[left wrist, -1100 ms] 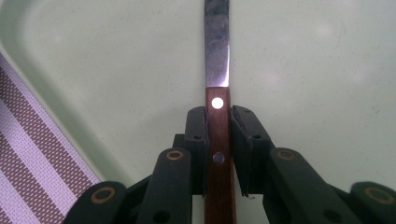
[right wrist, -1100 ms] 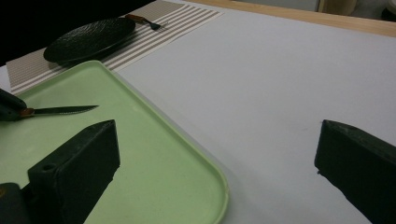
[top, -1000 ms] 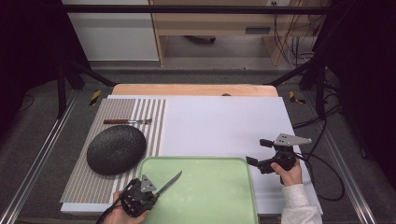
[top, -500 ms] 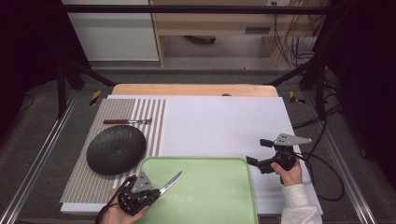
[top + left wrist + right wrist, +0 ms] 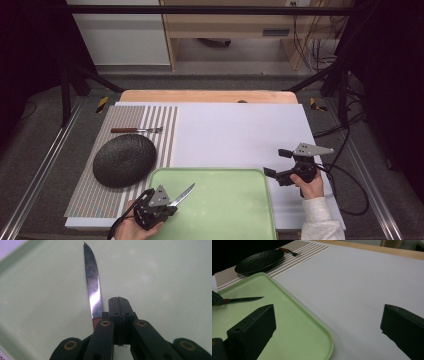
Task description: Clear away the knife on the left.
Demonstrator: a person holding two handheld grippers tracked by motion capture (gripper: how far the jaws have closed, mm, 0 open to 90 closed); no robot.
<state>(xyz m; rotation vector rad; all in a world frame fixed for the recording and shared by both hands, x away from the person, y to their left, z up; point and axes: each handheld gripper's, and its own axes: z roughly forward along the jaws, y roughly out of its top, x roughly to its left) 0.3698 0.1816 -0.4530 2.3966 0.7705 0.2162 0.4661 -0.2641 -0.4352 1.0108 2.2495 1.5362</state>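
Note:
A steak knife (image 5: 182, 194) with a serrated blade (image 5: 93, 287) and a reddish handle is in my left gripper (image 5: 169, 205). That gripper sits at the near left corner of the pale green tray (image 5: 240, 175). Its jaws (image 5: 120, 302) are shut, with the handle caught at their left side and the blade pointing out over the tray. In the right gripper view the knife (image 5: 243, 299) is level, just above the tray's (image 5: 329, 340) floor. My right gripper (image 5: 275, 162) is open and holds nothing, hovering over the white mat beside the tray's right edge (image 5: 328, 311).
A dark round plate (image 5: 124, 160) lies on the striped placemat (image 5: 165, 125) left of the tray. A fork (image 5: 136, 130) with a brown handle lies behind the plate. The white mat (image 5: 240, 130) stretches behind the tray to the wooden table edge (image 5: 200, 95).
My left gripper has drawn back a little toward the near edge, taking the knife with it. The right gripper has stayed where it was.

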